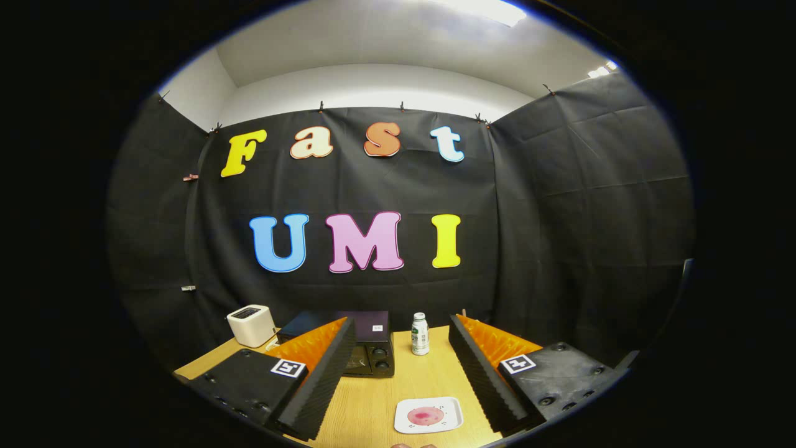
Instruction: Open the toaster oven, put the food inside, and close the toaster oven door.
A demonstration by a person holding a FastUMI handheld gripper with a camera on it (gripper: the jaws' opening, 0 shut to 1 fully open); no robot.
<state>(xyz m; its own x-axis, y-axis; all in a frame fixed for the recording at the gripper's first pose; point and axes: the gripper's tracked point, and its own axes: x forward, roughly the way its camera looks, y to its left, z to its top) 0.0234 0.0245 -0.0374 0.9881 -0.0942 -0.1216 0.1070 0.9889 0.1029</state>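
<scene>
A black toaster oven (370, 348) stands on the wooden table (435, 373), partly hidden behind my left finger (311, 379); its door looks closed and two knobs show on its right side. A white square plate (429, 415) with a round pink piece of food (426, 415) lies on the table between my fingers, near the front. My gripper (407, 410) is open, its fingers spread wide above the table with nothing between them but the plate below.
A small white toaster-like box (251, 325) sits at the table's back left beside the oven. A small white bottle with a green label (420, 334) stands upright just right of the oven. Black cloth walls close the booth.
</scene>
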